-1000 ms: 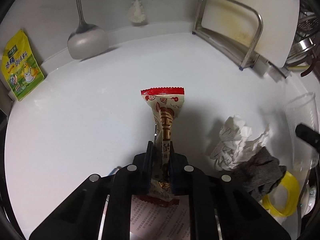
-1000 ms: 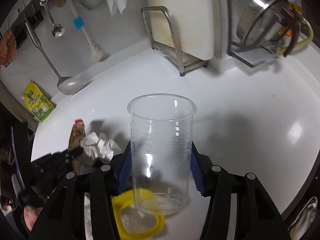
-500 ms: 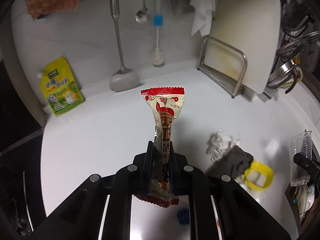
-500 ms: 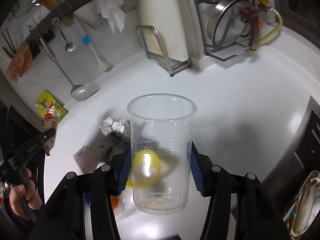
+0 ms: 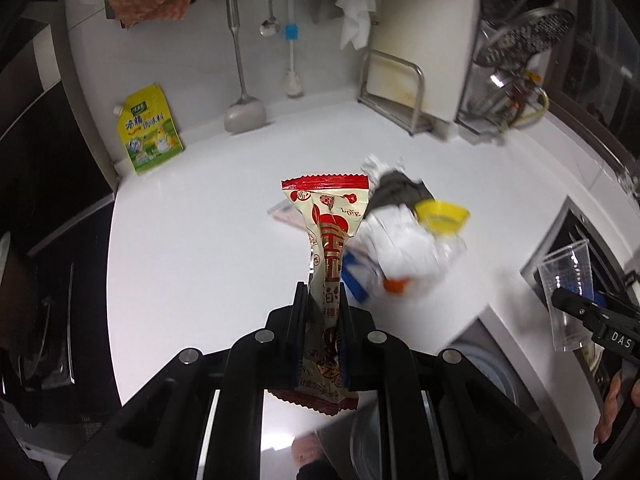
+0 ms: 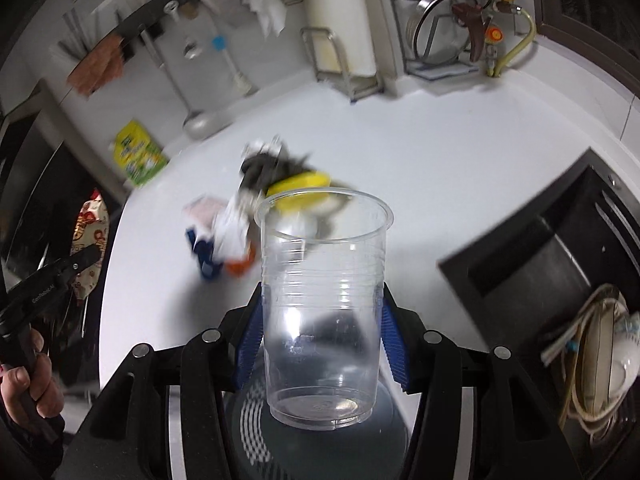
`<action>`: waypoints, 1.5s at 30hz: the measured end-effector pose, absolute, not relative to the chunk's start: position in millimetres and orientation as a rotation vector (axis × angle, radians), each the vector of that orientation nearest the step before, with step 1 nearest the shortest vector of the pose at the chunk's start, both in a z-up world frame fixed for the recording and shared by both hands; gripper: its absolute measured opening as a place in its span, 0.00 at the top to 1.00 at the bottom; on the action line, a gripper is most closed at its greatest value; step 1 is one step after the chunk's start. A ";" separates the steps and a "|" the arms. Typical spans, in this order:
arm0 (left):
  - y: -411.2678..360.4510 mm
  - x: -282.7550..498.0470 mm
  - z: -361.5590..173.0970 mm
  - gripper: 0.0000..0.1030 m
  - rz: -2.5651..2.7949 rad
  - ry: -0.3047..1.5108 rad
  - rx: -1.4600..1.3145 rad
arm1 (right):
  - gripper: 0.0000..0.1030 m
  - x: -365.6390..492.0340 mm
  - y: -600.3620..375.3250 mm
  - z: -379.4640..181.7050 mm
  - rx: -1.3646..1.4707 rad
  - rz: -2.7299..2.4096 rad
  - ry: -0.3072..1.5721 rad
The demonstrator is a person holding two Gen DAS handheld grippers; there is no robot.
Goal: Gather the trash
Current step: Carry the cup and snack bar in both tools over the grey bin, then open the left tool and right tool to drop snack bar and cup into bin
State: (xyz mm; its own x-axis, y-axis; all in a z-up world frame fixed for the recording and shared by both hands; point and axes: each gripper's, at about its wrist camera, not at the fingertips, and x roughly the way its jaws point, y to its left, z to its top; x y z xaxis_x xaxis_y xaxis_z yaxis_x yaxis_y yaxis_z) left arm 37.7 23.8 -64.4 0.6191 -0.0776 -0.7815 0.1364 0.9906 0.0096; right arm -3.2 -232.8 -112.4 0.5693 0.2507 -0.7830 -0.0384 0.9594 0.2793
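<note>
Firmly, a red-and-cream snack wrapper (image 5: 326, 248) is clenched by the left tool (image 5: 323, 308), whose jaws are pressed nearly together on the wrapper's narrow middle. The wrapper is held upright, its serrated red top edge raised above the white table (image 5: 192, 240) and its lower end hanging between the tool's black arms. A clear plastic cup (image 6: 324, 292) is grasped by the right tool (image 6: 322, 316), the blue pads (image 6: 248, 344) being set against the cup's opposite walls; the cup is kept upright with its open rim uppermost, and nothing can be made out inside it. In the left wrist view the same cup and tool are seen at the right edge, off the table.

A blurred heap of trash (image 5: 404, 236) is left on the table, and all else is placed from that heap. A yellow ring (image 5: 442, 214) is seen on its far right side, with dark cloth (image 5: 396, 192) and crumpled white paper just behind it; blue and orange scraps lie at its near edge. Well beyond the heap to the left, a yellow-green pouch (image 5: 150, 130) is leaned against the wall. A ladle (image 5: 244, 114) is hung beyond the heap at the table's back edge, and a metal rack (image 5: 396, 92) is stood beyond it to the right.
</note>
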 end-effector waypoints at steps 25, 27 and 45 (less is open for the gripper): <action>-42.5 -77.8 -148.8 0.87 -0.136 1.051 0.050 | 0.50 -97.4 -224.3 -177.0 0.102 0.306 1.101; -47.1 -80.7 -154.5 0.87 -0.140 1.061 0.057 | 0.50 -100.3 -225.1 -182.0 0.099 0.308 1.110; -61.4 -94.7 -195.7 0.87 -0.154 1.158 0.091 | 0.50 -112.1 -214.7 -228.9 0.021 0.321 1.212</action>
